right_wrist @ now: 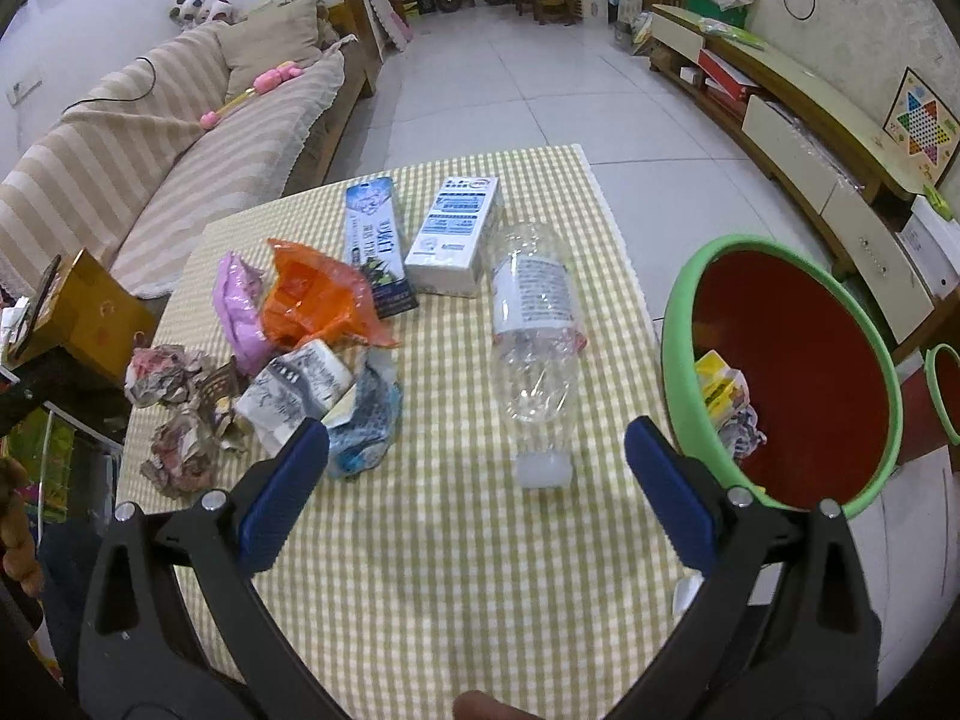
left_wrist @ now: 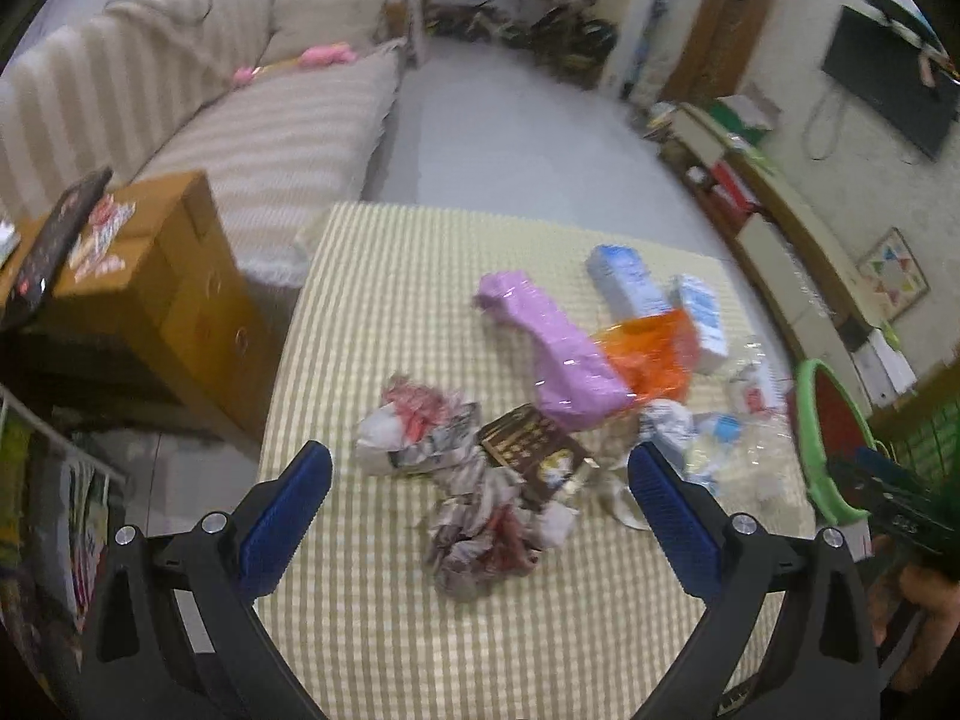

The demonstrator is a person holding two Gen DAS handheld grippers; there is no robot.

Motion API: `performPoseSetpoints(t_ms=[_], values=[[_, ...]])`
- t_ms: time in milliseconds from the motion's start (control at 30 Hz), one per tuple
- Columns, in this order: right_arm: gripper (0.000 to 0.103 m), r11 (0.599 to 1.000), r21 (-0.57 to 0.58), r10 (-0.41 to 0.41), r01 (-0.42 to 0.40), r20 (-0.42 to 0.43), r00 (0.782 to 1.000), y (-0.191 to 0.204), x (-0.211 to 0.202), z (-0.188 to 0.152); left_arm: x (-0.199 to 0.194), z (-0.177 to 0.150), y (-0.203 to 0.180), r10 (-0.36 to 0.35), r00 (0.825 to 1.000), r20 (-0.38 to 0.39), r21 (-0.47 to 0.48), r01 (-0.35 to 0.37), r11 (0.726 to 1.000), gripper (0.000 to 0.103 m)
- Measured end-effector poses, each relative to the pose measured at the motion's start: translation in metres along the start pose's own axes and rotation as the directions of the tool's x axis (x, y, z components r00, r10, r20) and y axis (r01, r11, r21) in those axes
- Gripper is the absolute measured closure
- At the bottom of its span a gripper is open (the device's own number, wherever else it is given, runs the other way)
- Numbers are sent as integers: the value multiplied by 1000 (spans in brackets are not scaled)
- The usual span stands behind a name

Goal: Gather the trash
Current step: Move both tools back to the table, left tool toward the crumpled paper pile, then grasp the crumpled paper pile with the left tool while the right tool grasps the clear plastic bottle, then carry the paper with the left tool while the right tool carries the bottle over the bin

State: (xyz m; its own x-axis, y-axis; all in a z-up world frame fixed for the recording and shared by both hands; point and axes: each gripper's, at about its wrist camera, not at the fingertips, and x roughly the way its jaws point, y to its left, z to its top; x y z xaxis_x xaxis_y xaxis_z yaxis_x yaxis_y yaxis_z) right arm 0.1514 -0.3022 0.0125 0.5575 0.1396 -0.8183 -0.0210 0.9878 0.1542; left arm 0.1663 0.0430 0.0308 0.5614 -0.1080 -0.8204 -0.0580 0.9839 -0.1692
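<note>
Here the plastic bottle (right_wrist: 534, 324) lies between the open right hand-held gripper (right_wrist: 477, 438) fingers.

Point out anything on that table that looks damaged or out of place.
The clear plastic bottle lies on its side, dented, cap toward the right claw. Crumpled newspaper wads and torn pink and orange wrappers are heaped at the left. The two cartons look intact.

Print on cartons (right_wrist: 453, 234) and bottle label (right_wrist: 534, 294) too blurred to read.
</note>
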Motion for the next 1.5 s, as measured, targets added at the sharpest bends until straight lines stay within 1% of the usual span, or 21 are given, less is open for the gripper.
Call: performPoseSetpoints(t_ms=[233,433,500,600,667,733,767,800,833,867,900,933,1000,1067,1200,1367,1500], values=[[6,999,-10,-36,35,-38,999,-8,34,21,47,5,17,-1,997,-81,-55,-4,998,8],[6,998,-19,-62,60,-78,995,-12,67,33,80,10,34,10,992,-124,-109,-24,994,8],[6,998,-19,-70,68,-95,993,-15,79,36,90,11,39,3,990,-138,-118,-20,993,8],[8,997,-12,-73,72,-124,990,-18,94,40,104,12,42,-18,986,-164,-129,-3,992,9],[14,997,-12,-73,72,-148,986,-20,105,41,113,12,44,-24,983,-181,-137,-1,991,11],[18,998,-12,-69,68,-165,984,-21,112,41,120,10,43,-31,980,-194,-137,4,991,18],[21,998,-12,-68,67,-173,983,-22,116,41,123,9,44,-27,979,-201,-136,0,991,23],[23,998,-14,-67,65,-182,981,-22,120,41,126,8,44,-23,978,-209,-136,-5,991,32],[27,998,-18,-65,63,-191,979,-22,123,41,129,7,45,-24,976,-218,-139,-7,990,37],[34,998,-20,-62,59,-201,978,-21,126,40,132,6,45,-26,974,-227,-140,-6,990,45],[37,998,-22,-62,58,-210,976,-20,129,40,133,5,45,-18,973,-229,-137,-14,991,48],[46,998,-27,-65,60,-212,975,-20,129,39,132,5,44,-15,975,-222,-128,-14,992,50],[48,998,-30,-66,62,-208,976,-19,128,39,131,6,44,-17,977,-214,-119,-9,993,58],[49,998,-27,-64,60,-204,977,-20,126,39,125,9,45,-15,980,-200,-111,-8,994,61],[50,998,-26,-60,56,-167,984,-17,107,39,111,18,42,0,988,-153,-89,-14,996,63],[50,999,-21,-42,40,-121,992,-13,83,42,81,28,40,20,997,-79,-80,-27,996,63],[50,1000,-13,-19,18,-83,996,-11,60,45,57,34,38,10,999,-39,-78,-13,997,63]])
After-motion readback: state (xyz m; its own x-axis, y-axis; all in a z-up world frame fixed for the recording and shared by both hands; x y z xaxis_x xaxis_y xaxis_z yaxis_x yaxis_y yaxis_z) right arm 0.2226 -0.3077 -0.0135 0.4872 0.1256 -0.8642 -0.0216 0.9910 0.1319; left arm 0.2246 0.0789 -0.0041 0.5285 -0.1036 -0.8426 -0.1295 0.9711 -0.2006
